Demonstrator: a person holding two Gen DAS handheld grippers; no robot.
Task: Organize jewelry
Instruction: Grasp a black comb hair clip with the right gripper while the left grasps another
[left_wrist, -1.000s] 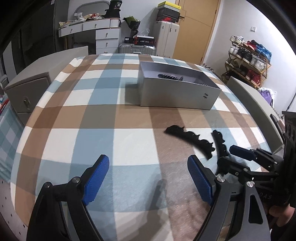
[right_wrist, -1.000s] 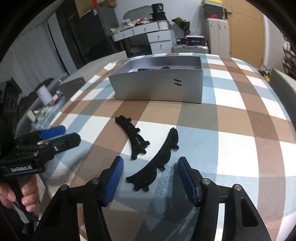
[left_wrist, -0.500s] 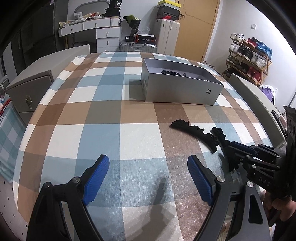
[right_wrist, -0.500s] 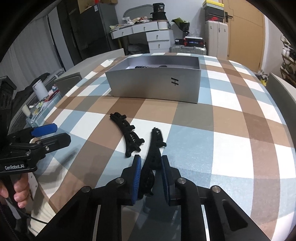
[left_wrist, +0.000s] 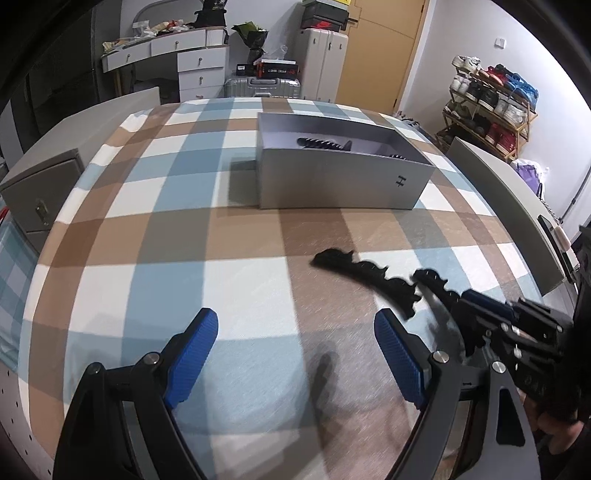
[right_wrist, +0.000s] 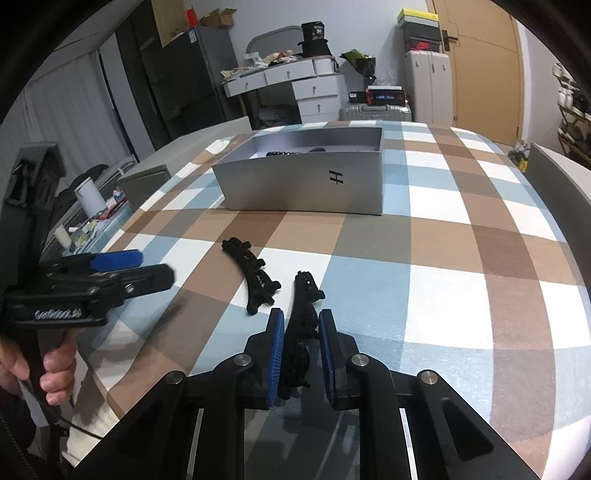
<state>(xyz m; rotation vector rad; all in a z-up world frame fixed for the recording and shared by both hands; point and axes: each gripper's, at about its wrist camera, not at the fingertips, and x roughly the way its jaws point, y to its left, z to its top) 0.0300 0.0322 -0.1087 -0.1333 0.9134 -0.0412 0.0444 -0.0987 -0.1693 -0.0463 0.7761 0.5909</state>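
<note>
Wide checked cloth (right_wrist: 443, 236) free at frame right, right gripper (right_wrist: 301, 334) fingers clamping black clip (right_wrist: 301, 314), second clip (right_wrist: 255, 275) just left, left gripper (left_wrist: 295, 343) spread wide, holding nothing

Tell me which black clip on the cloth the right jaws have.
The right-hand clip, clamped in the right gripper. The other clip lies free to its left, nearer the open left gripper.

Left wrist cam sat low over the table's (left_wrist: 110, 206) near edge, looking along its own fingers toward the grey box (left_wrist: 332, 184) by the far edge. Right wrist cam was just as low and close, pointed at that box (right_wrist: 303, 188) from further right. Both caught the table's middle plus the other gripper.
</note>
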